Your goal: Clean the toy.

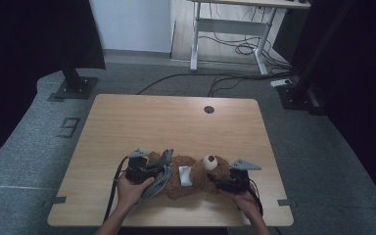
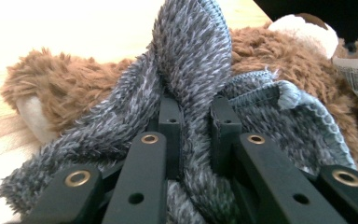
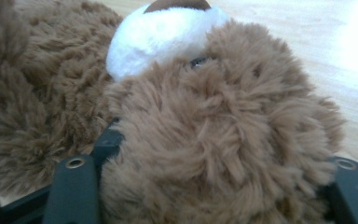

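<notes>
- Scene: one brown teddy bear lying on its back near the front edge of the tabletop, head toward the person's right, w/ a white tag on its belly.
- One grey fuzzy cloth (looks like a lil garment or blanket, can't tell which) bunched over the bear's leg end, on the left.
- Left gripper: fingers clenched tight on a fold of that grey cloth; the pinch is clear in the left gripper view.
- Right gripper: its two fingers sit either side of the bear's head, w/ fur bulging between them. Looks like a grip on the head, but the pads are buried in fur, so not 100% sure.
- Step in hand, prob: right side pins the bear while left works the cloth on or off the legs. Can't tell which way it's going.
- Next move needs: right stays firm so the bear doesn't slide, left pulls along the body, slowly, since plush snags.
- Count: 1 bear, 1 cloth, 1 tag, 2 grippers, 2 hands.
</notes>
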`<state>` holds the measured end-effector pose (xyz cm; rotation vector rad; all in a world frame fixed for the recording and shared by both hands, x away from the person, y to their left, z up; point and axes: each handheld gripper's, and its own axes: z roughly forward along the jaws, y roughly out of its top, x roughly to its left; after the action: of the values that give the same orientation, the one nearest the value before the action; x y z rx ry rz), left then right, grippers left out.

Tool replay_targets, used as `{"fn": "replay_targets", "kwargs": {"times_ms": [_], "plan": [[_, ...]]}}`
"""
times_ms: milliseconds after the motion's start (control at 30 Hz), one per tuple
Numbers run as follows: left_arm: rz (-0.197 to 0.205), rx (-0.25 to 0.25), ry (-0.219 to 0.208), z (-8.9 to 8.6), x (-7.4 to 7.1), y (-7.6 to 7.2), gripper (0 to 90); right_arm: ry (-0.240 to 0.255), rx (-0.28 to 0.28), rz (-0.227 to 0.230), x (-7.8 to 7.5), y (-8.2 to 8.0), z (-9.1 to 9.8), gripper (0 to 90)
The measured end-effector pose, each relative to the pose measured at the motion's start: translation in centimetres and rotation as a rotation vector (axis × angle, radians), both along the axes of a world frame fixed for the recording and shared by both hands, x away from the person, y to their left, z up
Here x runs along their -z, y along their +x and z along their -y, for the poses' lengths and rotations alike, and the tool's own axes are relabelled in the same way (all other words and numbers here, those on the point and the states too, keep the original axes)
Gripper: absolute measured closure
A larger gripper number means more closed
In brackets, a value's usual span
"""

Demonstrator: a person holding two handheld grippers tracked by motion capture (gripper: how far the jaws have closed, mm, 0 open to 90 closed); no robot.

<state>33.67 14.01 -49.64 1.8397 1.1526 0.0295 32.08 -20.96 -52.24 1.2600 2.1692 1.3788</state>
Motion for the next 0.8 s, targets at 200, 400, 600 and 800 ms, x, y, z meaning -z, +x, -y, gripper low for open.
{"fn": "replay_targets", "kwargs": {"times_ms": [200,400,600,800], "plan": [[0.017,-0.041,-0.016,0.3,0.3,0.9,78.0,0.001,0.042,0.057,0.3,0.0,-0.5,40.8],[0.033,-0.073,-0.010,0.5,0.0,3.2,78.0,-0.046,0.114,0.148,0.3,1.1,-1.5,42.9],[0.046,-0.113,-0.017,0.6,-0.2,6.3,77.8,-0.016,0.185,0.233,1.3,3.7,-1.8,42.4],[0.100,-0.095,-0.015,0.4,-1.9,5.2,77.7,-0.018,0.170,0.249,1.6,3.4,-1.6,40.0]]}}
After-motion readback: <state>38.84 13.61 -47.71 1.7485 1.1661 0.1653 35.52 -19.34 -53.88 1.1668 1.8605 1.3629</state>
